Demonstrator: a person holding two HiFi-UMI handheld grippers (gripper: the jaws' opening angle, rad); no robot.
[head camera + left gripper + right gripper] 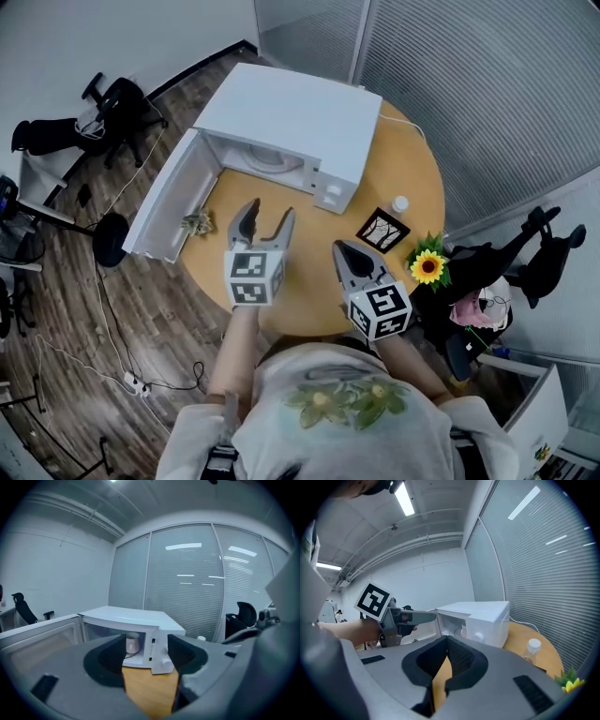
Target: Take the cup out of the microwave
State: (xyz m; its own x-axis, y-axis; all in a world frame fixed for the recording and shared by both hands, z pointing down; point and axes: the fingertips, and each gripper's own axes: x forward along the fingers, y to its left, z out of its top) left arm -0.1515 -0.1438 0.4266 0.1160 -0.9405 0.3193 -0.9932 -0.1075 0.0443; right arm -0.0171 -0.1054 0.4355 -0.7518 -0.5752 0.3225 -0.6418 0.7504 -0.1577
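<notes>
The white microwave (291, 117) stands at the back of the round wooden table (417, 178), its door (169, 211) swung open to the left. A pale cup (132, 644) sits inside it on the turntable, also just visible in the right gripper view (463, 631); the microwave's top hides it in the head view. My left gripper (271, 210) is open and empty, a short way in front of the cavity and aimed at it. In the left gripper view the cup shows between the left gripper's (146, 645) jaws. My right gripper (341, 247) is shut and empty, held over the table in front of the control panel.
A small dried sprig (197, 223) lies on the table by the open door. To the right of the microwave are a black framed picture (382, 230), a small bottle (400, 203) and a sunflower (428, 265). Office chairs (112, 98) and cables stand on the floor around.
</notes>
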